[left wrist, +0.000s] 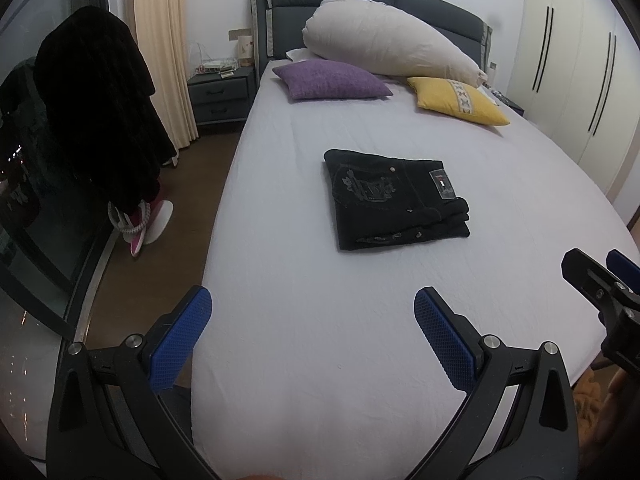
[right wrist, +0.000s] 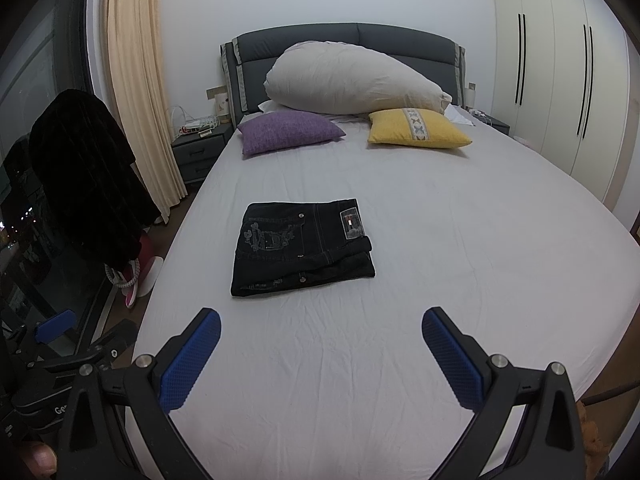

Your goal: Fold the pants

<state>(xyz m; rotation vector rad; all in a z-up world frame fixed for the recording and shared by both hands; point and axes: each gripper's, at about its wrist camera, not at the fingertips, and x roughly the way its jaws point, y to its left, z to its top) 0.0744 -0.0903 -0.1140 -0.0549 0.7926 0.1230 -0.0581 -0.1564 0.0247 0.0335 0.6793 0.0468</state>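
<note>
Your black pants [left wrist: 396,196] lie folded into a compact rectangle on the bed [left wrist: 320,320], roughly mid-mattress, well apart from both grippers. Long axis runs across the bed, left to right from your viewpoint. The stacked folded layers show at the right end & along the near edge; the left end looks like one smooth fold. The top face shows a back pocket w/ grey embroidered crest, small metal rivets, pale stitch lines, and a rectangular brand patch near the right far corner. Fabric is dark denim-like, flat, edges fairly square, though the near right corner steps out a bit where the layers don't line up.

Your left gripper [left wrist: 312,340] hangs over the near part of the sheet, jaws wide, nothing between the blue pads [left wrist: 180,344]. Your right gripper [right wrist: 320,356] is the same: jaws wide, empty, above the bare sheet, w/ the pants ahead & slightly left of centre in the right wrist view. In the left wrist view the right gripper's tip pokes in at the right edge.

Past the pants, toward the headboard [left wrist: 360,0]: a purple cushion [left wrist: 332,80], a yellow cushion [left wrist: 456,100], and a big cream pillow [left wrist: 384,44] leaning behind them. A nightstand [left wrist: 220,96] sits left of the bed, next to a cream curtain [left wrist: 160,52]; a dark garment [left wrist: 96,112] hangs by the window. The wardrobe [left wrist: 580,80] is on the right.
</note>
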